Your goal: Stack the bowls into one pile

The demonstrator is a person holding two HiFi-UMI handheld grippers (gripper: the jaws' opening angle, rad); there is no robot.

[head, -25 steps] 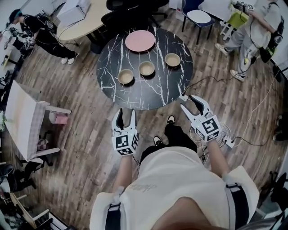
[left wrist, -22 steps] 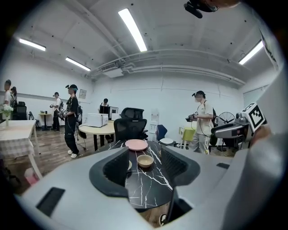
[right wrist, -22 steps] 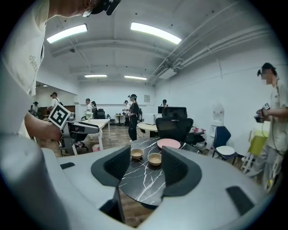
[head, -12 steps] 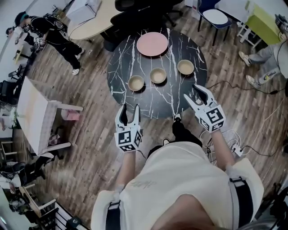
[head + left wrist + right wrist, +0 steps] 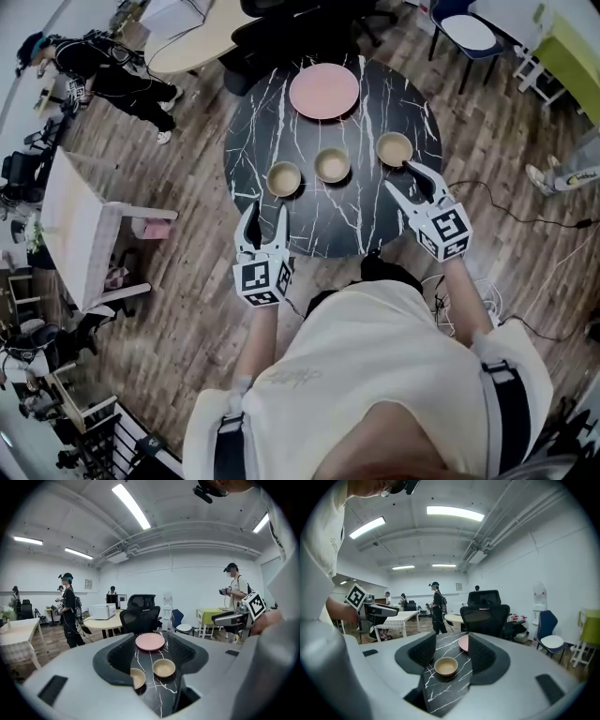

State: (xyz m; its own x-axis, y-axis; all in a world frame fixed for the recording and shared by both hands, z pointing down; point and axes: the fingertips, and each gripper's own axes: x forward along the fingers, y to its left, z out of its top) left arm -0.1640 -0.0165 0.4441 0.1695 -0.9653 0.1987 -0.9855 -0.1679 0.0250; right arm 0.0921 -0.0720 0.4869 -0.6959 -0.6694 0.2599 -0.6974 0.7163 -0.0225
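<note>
Head view | three bowls (image 5: pixel 284 178) apart; left gripper (image 5: pixel 265 214), right gripper (image 5: pixel 401 176): jaws wide, seemingly empty

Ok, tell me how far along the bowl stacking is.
Done: nothing yet. The left bowl, middle bowl and right bowl sit apart in a row on the table. In hand: nothing; the right hand-held gripper, jaws open, is lined up on the right bowl, and the left hand-held gripper hovers open at the table's near edge. Left: every stacking move.

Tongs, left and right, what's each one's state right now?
Left tongs: open, holding nothing.
Right tongs: open, holding nothing.
</note>
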